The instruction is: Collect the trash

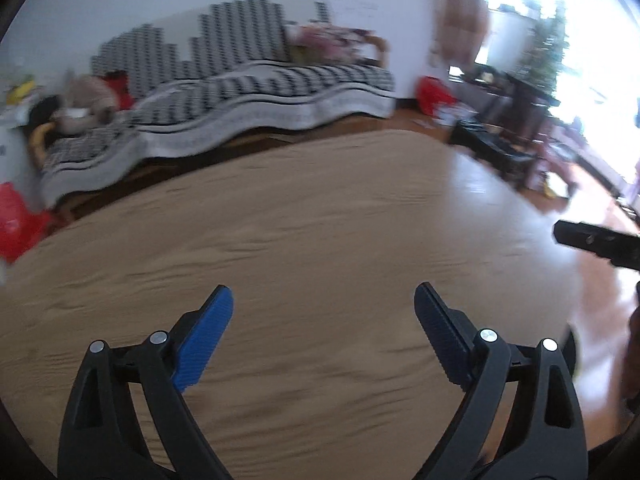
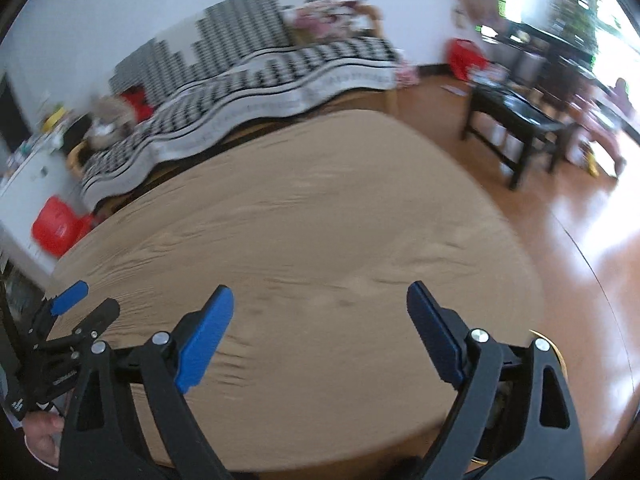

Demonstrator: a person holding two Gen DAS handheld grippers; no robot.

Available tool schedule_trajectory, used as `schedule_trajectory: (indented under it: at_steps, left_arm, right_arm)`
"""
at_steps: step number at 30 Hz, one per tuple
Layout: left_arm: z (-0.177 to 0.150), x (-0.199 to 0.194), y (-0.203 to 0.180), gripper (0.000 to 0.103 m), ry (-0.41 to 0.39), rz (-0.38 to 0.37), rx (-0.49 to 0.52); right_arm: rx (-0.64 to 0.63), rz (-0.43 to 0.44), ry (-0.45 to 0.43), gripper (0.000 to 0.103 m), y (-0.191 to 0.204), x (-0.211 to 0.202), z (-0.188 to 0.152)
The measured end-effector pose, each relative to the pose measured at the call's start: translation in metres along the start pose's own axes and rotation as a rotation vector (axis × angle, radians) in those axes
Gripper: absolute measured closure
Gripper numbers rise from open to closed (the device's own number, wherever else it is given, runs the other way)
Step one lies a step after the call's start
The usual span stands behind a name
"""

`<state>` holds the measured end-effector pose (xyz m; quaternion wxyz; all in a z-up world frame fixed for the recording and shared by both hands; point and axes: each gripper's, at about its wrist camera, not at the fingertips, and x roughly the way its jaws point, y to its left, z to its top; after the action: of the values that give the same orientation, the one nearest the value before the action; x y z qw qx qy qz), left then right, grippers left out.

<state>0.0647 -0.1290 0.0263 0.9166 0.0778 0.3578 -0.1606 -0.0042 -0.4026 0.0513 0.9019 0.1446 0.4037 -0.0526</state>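
My left gripper (image 1: 323, 300) is open and empty above a light wooden table (image 1: 304, 216). My right gripper (image 2: 320, 300) is open and empty above the same table (image 2: 304, 216). The left gripper also shows at the left edge of the right wrist view (image 2: 68, 300). A black part of the right gripper shows at the right edge of the left wrist view (image 1: 596, 240). No trash shows on the table in either view. Both views are blurred by motion.
A sofa with a black-and-white cover (image 1: 240, 92) stands behind the table. Red bags lie on the floor at the left (image 2: 56, 226) and far right (image 1: 432, 94). A black low table (image 2: 516, 120) stands to the right. A yellow-rimmed object (image 2: 558, 354) shows behind my right finger.
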Motion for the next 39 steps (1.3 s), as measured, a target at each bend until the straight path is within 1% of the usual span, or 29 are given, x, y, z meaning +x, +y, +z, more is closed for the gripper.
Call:
schedule_trajectory:
  at_steps: [1,3,6,9,12,15,19,22,30,39]
  left_arm:
    - [-0.003,-0.001,0.017,0.014,0.002,0.02,-0.018]
    - [-0.007,-0.004,0.044,0.014,0.006,0.038,-0.052]
    - [-0.019,-0.014,0.088,0.014,-0.004,0.088,-0.105]
    - [-0.028,-0.02,0.116,0.014,-0.01,0.139,-0.129]
    - [-0.036,-0.025,0.139,0.012,-0.012,0.182,-0.153]
    - [-0.041,-0.025,0.16,0.011,-0.007,0.194,-0.185]
    - [-0.044,-0.027,0.177,0.011,-0.006,0.2,-0.213]
    - [-0.043,-0.025,0.179,0.011,-0.006,0.202,-0.217]
    - [-0.043,-0.021,0.176,0.011,-0.003,0.202,-0.212]
    - [-0.043,-0.019,0.173,0.011,0.0,0.203,-0.211]
  right_arm:
    - [-0.031,0.018,0.001,0.016,0.023,0.009,0.003]
    - [-0.073,0.046,0.009,0.015,0.059,0.024,0.005]
    - [-0.144,0.079,0.028,0.015,0.11,0.048,0.002]
    - [-0.201,0.11,0.048,0.015,0.156,0.068,-0.005]
    - [-0.249,0.122,0.064,0.015,0.19,0.082,-0.013]
    - [-0.29,0.124,0.069,0.015,0.215,0.092,-0.02]
    - [-0.315,0.119,0.077,0.015,0.23,0.101,-0.025]
    - [-0.319,0.114,0.084,0.015,0.235,0.107,-0.027]
    - [-0.326,0.098,0.092,0.015,0.231,0.112,-0.028]
    - [-0.325,0.088,0.08,0.014,0.224,0.105,-0.026]
